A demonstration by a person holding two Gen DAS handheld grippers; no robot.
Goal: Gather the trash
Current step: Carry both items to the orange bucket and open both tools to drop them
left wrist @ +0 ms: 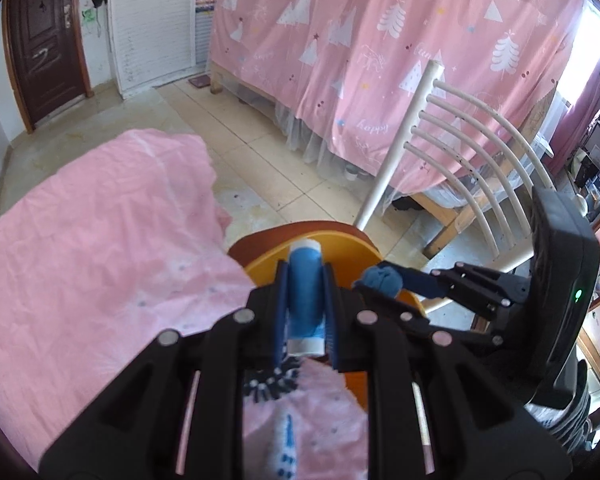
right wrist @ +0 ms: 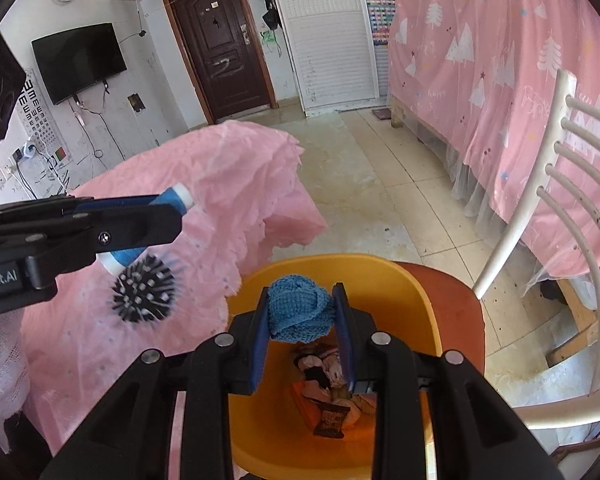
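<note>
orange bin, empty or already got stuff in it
Not empty. In the right wrist view the orange bin holds wrappers and scraps at its bottom.

pink-covered table (right wrist: 204,184), spiky hairbrush (right wrist: 144,294)

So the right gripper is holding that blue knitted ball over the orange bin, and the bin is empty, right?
Not empty. The right wrist view shows wrappers already lying in the orange bin. The rest holds: the right gripper grips the blue knitted ball over it.
</note>
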